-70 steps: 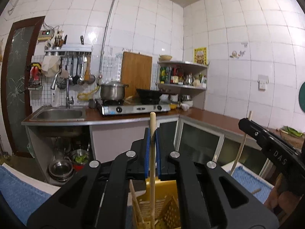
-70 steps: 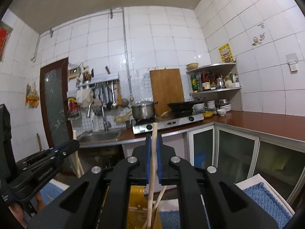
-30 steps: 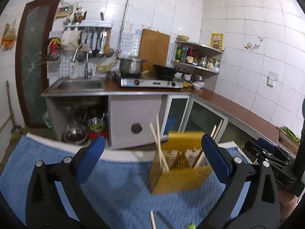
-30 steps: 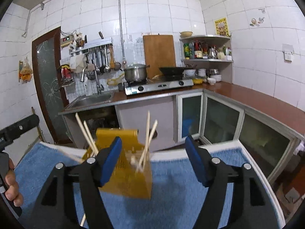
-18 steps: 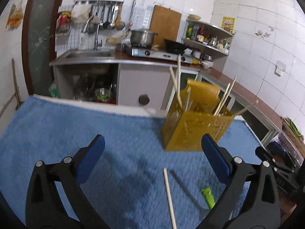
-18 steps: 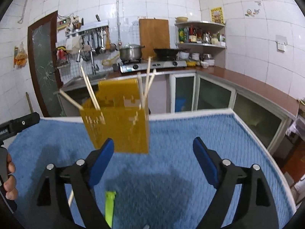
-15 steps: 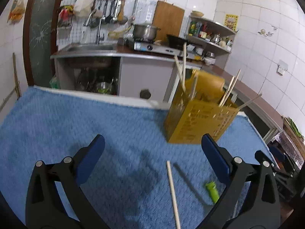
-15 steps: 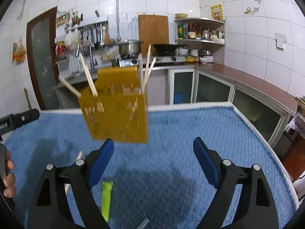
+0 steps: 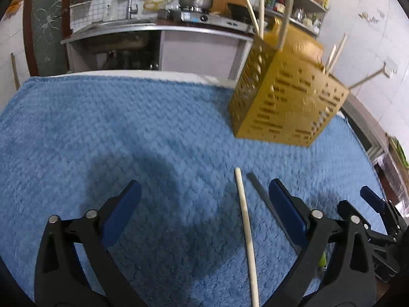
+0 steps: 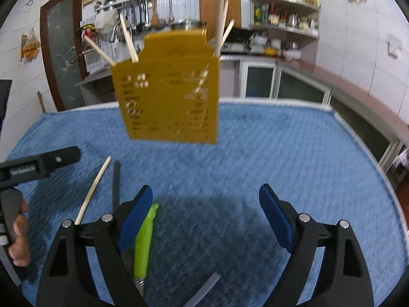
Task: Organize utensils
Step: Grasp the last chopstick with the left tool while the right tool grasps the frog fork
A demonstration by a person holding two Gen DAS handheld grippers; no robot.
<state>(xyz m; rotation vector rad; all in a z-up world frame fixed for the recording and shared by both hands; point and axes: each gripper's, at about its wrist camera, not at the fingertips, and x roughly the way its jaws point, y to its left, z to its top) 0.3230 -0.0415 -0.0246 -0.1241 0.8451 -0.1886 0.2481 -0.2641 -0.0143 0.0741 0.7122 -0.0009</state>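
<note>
Our blue towel-covered tabletop (image 9: 102, 128) carries the perforated yellow plastic caddy (image 10: 168, 97), then one pale wooden chopstick (image 9: 246, 230). Left tongs (image 9: 204, 215), just narrowing, and right tongs (image 10: 205, 217) gape empty; a skewed pinch could roll that stick away.

Both wrist cameras tilt down, close over the blue towel (image 9: 127, 128); left and right views share the yellow utensil caddy (image 10: 171, 97) and kitchen behind.
</note>
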